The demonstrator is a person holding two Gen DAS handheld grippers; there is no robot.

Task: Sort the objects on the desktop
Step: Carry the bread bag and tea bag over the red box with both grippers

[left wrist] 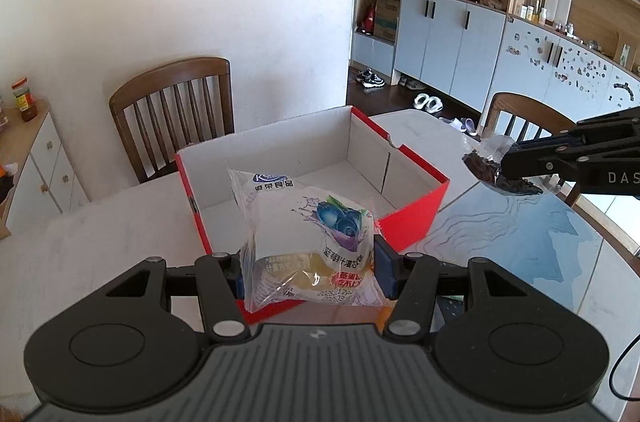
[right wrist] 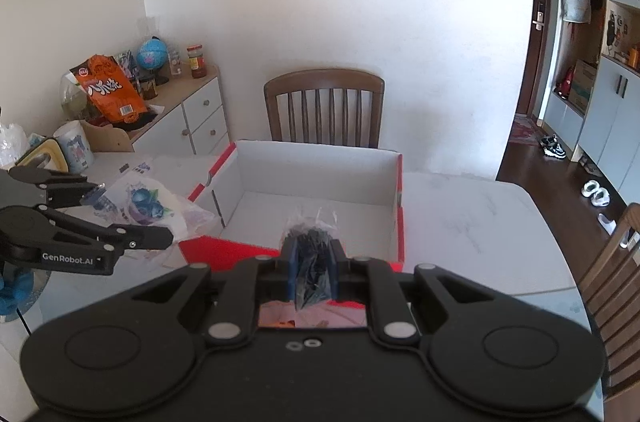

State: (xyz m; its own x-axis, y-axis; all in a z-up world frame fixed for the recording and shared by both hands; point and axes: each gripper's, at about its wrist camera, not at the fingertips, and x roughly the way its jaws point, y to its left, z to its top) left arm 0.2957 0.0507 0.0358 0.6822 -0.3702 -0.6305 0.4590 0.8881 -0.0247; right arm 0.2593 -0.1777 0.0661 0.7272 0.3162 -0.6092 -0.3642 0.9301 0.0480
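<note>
Sorting at the delivery stage: the left hand-held gripper is clamped on a blueberry pastry packet and the right hand-held gripper on a small bag of dark pieces, both just before the still-empty red cardboard box, nothing yet deposited.

Left wrist view: gripper body hides the bottom edge of the snack packet and the near wall of the red box. Packet print too small to read. Right gripper cut off by the right edge. It covers part of the small clear bag; dark contents unidentifiable. Right wrist view: the same bag is mostly buried between the pads. Left gripper cut off by the left edge. Blue item at lower left blurred, unidentifiable.
</note>
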